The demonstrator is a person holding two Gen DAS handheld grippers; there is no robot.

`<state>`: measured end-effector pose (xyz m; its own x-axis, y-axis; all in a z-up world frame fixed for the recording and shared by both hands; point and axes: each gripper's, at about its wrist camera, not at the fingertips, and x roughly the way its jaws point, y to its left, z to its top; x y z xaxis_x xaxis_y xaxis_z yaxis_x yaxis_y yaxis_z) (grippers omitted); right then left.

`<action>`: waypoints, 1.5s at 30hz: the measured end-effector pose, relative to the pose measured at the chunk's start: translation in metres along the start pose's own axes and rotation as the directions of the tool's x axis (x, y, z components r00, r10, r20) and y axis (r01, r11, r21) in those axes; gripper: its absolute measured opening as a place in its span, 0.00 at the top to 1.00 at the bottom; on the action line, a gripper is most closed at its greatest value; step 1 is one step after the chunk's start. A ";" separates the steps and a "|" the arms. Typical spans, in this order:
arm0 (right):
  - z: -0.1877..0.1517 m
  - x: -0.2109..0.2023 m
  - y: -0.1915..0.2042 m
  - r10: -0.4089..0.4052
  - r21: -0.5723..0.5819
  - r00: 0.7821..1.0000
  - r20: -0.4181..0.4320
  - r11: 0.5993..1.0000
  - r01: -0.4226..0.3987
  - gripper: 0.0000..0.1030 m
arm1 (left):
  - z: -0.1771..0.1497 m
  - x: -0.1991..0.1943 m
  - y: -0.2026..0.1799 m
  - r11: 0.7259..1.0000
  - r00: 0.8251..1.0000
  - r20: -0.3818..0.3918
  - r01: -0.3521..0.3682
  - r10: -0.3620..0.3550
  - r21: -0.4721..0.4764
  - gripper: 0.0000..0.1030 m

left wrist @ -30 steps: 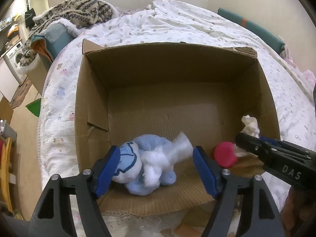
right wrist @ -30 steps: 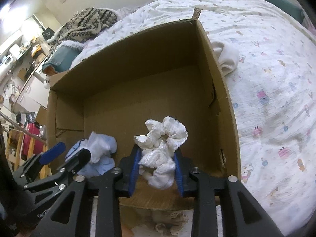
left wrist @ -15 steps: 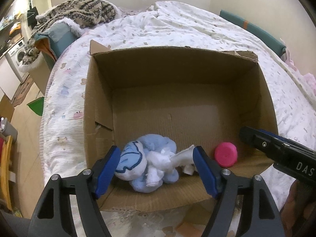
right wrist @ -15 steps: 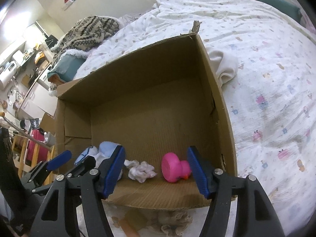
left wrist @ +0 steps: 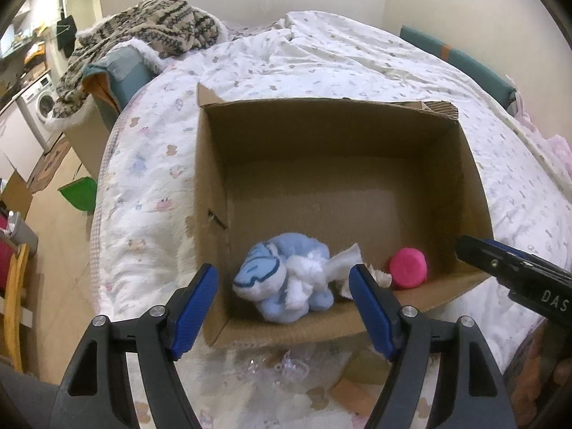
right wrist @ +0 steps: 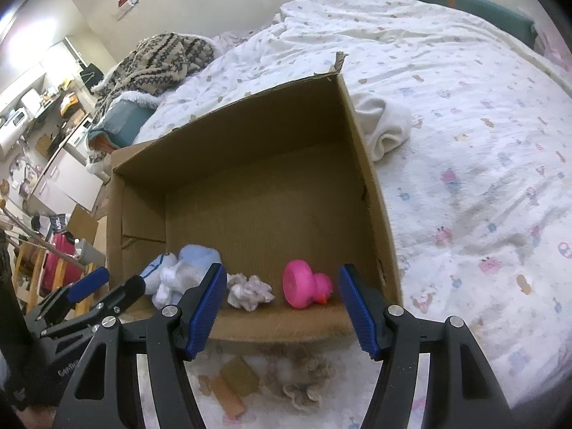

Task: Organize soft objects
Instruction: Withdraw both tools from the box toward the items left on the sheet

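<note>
Left wrist view looks down into an open cardboard box (left wrist: pixel 339 178) that sits on a bed (left wrist: pixel 357 57) with a printed white cover. Along the box's near wall lie a blue and white plush toy (left wrist: pixel 282 279), a white scrunchie (left wrist: pixel 379 277) half hidden behind the right pad, and a pink rubber duck (left wrist: pixel 407 268) showing only its round base. The left tongs (left wrist: pixel 284 307) stand wide with nothing between the pads, above the near rim. The right tongs (left wrist: pixel 507 268) enter at the right edge, side-on, over the box's right wall.

Right wrist view shows the duck's head and orange beak, which the other view hides, and the scrunchie (right wrist: pixel 250 291) whole, lying between toy (right wrist: pixel 178 271) and duck (right wrist: pixel 304 284) and apart from both. It alone shows a rolled white cloth (right wrist: pixel 386 125) on the bed just outside the box's right wall. The right tongs (right wrist: pixel 282 307) stand wide and hold nothing. The left tongs (right wrist: pixel 103 286) appear at the left, by the toy.

The far half of the box floor is bare. The bed right of the box is open; its left edge drops to the floor (left wrist: pixel 53 221), with furniture beyond. Flat brown scraps (right wrist: pixel 232 382) lie on the cover before the near wall.
</note>
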<state>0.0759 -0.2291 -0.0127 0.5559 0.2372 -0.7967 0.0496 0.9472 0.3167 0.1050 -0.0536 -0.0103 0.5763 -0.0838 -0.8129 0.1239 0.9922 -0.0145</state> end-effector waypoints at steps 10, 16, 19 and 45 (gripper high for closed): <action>-0.022 -0.018 -0.003 -0.013 0.017 1.000 -0.012 1.000 0.013 0.33 | -0.023 -0.022 0.017 0.999 1.000 -0.009 -0.005 0.005 -0.050 0.29; -0.037 -0.026 -0.006 -0.013 0.043 0.999 -0.036 0.999 0.014 0.33 | -0.035 -0.032 0.022 0.997 1.000 -0.024 0.002 -0.004 -0.075 0.29; -0.044 -0.027 -0.006 -0.016 0.052 0.999 -0.051 0.998 0.018 0.33 | -0.040 -0.035 0.022 0.997 1.000 -0.028 0.003 -0.005 -0.078 0.28; -0.056 -0.012 -0.016 -0.025 0.124 0.990 -0.136 0.991 0.042 0.33 | -0.062 -0.022 0.023 0.994 0.993 -0.120 0.004 -0.017 -0.111 0.29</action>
<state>0.0220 -0.2351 -0.0369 0.4362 0.2406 -0.8671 0.1751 0.9225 0.3441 0.0455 -0.0233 -0.0290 0.4733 -0.0893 -0.8764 0.0354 0.9960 -0.0824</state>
